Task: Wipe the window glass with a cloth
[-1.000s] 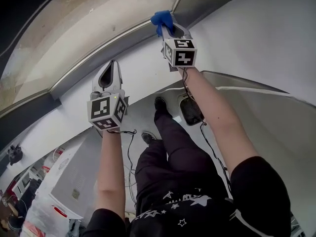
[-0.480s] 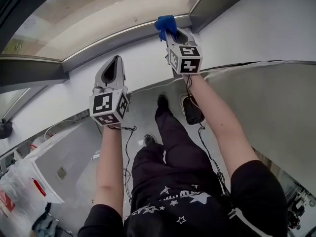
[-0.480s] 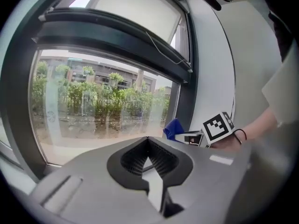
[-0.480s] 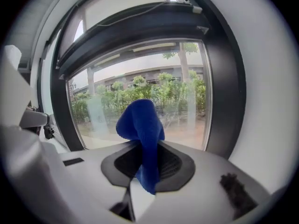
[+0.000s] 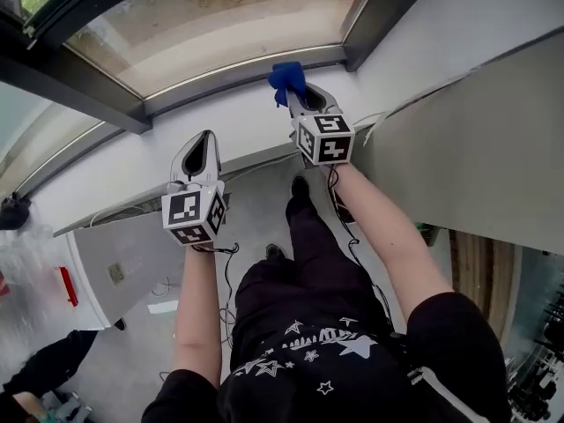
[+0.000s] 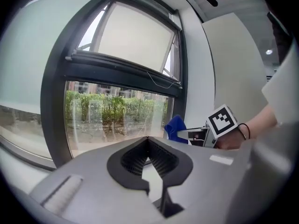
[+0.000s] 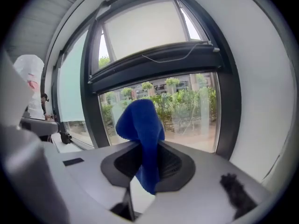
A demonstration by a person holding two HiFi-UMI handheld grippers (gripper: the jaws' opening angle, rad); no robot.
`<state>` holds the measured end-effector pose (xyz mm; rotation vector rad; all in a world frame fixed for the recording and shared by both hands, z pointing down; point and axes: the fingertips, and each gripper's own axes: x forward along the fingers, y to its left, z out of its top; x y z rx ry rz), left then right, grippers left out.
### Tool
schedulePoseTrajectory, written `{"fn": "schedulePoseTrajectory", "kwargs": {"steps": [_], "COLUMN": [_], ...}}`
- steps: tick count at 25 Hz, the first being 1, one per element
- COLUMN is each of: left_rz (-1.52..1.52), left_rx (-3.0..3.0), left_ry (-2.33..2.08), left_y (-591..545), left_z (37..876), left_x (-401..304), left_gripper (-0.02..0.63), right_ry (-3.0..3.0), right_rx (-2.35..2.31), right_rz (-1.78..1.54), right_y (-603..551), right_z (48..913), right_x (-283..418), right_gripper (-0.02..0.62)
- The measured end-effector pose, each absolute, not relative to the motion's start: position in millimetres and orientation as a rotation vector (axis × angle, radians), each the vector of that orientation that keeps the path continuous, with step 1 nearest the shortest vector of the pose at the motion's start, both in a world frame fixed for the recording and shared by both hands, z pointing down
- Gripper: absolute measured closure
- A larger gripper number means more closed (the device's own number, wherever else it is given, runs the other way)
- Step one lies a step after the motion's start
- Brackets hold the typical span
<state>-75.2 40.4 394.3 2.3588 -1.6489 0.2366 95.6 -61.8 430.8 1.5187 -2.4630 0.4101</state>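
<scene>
- Right gripper [image 5: 298, 95] is in the upper middle of the head view. Its jaws are clamped on a blue cloth [image 5: 286, 76], which bunches out past the tips.
- In the right gripper view the cloth [image 7: 140, 120] is pinched between the ribbed pads. The top lobe stands up above the right gripper [image 7: 148, 146] and a tail hangs down behind the tips.
- The cloth sits at the lower right corner of the window glass [image 5: 229, 16], right over the pale sill strip [image 5: 220, 67] and close to the dark frame post [image 5: 379, 11]. I can't tell whether it touches the glass.
- Left gripper [image 5: 204, 139] is at centre left of the head view, lower in frame than the right one and well apart from it, pointing at the white ledge below the sill.
- In the left gripper view the left gripper [image 6: 148, 140] has its jaw tips closed together with nothing held, only the teardrop gap behind them.
- That same view shows the cloth [image 6: 175, 126] at centre right, in front of the window glass [image 6: 112, 118] next to the dark frame [image 6: 181, 73]. The right gripper [image 6: 184, 133] and its marker cube [image 6: 222, 120] are just to the right of it, with a hand on them.
- Green bushes [image 7: 187, 99] show outside through the window glass [image 7: 191, 125]. The upper pane has a pale blind [image 7: 145, 29] pulled down.
- Marker cubes [image 5: 322, 139] are on both grippers, with bare forearms behind them.
- Black trousers with star print [image 5: 308, 324] are at the bottom centre of the head view, and thin cables [image 5: 231, 271] hang from the grippers.
</scene>
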Motion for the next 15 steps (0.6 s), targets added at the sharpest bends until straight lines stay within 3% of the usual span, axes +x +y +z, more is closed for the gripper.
{"fn": "schedulePoseTrajectory", "kwargs": {"steps": [15], "left_rz": [0.121], "left_rx": [2.352], "left_ry": [-1.645], "left_y": [129], "left_z": [312], "left_x": [-59], "left_gripper": [0.597], "right_ry": [-2.569], "right_rx": [1.463], "right_rz": [0.458], "right_y": [77], "right_z": [352], "right_x": [97], "right_gripper": [0.522]}}
